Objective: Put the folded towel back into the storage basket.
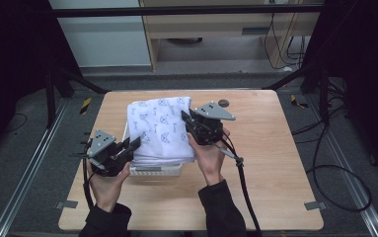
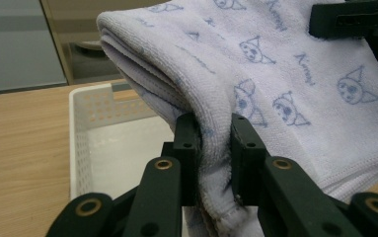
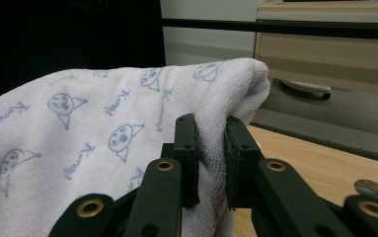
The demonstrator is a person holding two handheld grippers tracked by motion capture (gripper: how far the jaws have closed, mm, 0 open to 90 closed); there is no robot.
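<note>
The left tool [image 1: 133,146], held low by a hand [image 1: 106,185] near the surface's [image 1: 275,163] front edge, grips the towel's [image 1: 159,129] near-left fold. The towel drapes over a white basket [image 1: 152,170] at mid-surface. The right tool [image 1: 187,120] clamps its right edge; bare wood lies beyond.

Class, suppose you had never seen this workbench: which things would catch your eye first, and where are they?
First, the folded white towel with blue cartoon prints, held over the white perforated plastic basket at the middle of the light wooden table. Next, the two black grippers: the left gripper pinches the towel's near left edge, and the right gripper pinches its right edge.
</note>
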